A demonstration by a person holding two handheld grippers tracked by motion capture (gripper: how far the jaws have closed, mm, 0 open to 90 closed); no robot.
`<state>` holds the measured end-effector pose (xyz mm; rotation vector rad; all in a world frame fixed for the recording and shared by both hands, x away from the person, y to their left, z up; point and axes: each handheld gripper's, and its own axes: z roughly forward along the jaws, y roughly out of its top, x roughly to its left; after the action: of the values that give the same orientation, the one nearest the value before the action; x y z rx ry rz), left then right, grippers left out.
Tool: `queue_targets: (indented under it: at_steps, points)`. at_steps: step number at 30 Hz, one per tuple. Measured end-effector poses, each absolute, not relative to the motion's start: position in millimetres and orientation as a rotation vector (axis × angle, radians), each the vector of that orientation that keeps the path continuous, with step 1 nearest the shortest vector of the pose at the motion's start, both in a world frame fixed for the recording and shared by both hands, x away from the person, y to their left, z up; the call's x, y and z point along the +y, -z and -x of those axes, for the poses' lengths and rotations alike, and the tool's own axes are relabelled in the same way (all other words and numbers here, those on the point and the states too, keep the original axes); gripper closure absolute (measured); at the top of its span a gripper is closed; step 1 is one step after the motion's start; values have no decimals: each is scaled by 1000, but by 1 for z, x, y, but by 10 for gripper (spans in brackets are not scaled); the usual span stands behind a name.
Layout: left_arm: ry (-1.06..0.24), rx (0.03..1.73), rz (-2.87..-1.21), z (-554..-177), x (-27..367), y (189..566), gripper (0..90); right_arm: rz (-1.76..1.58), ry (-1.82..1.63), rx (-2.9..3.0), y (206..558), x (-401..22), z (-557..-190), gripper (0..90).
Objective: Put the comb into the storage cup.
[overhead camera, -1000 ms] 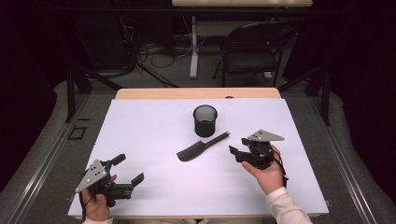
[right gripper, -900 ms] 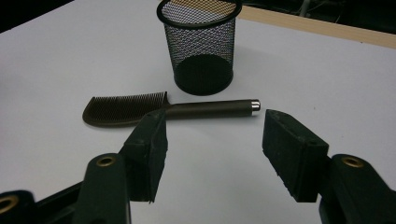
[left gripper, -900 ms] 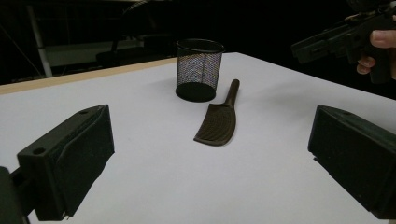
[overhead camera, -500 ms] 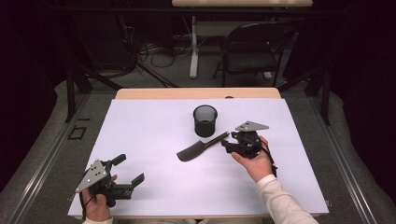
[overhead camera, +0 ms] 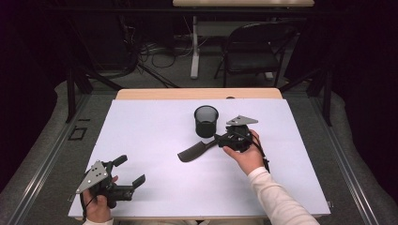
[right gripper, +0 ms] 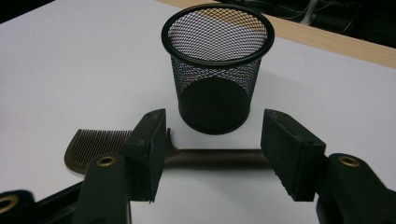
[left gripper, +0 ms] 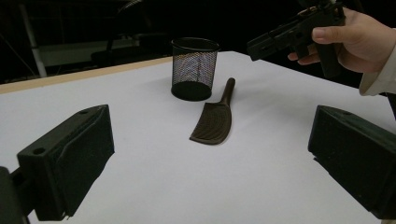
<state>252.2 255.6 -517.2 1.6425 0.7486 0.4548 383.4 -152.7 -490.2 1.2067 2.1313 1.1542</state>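
We note the white-topped desk (overhead camera: 155, 140) carries a black wire-mesh cup (overhead camera: 206, 121) and, just beside its base, a flat dark-brown plastic comb (overhead camera: 197, 151). The comb's long axis runs diagonally, handle toward the cup, toothed end toward us. Our right tool (right gripper: 212, 154) sits at the handle end, jaws half-open and having just opened a little, straddling the handle lengthwise, not yet gripping. The left tool (overhead camera: 124, 176), wide open, lies well apart.

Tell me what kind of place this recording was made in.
Probably a lab or recording workroom, not a home: a white-covered wooden table stands on grey carpet, with a black folding metal chair and loose black floor cables behind it in the dark.
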Motion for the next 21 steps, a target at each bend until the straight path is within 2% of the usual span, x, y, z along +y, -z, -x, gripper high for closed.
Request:
queue_targets:
  at_steps: [8,18,21]
  points:
    - [-450,745,-1642,-252,255,517,4,-1206,-1139,2147,495,-143,-389,483]
    - [-452,744,-1645,-252,255,517,4,-1251,-1127,2116,504,-141,-399,484]
    - [-456,747,-1644,-252,256,517,4,-1297,-1136,2118,507,-142,-403,534]
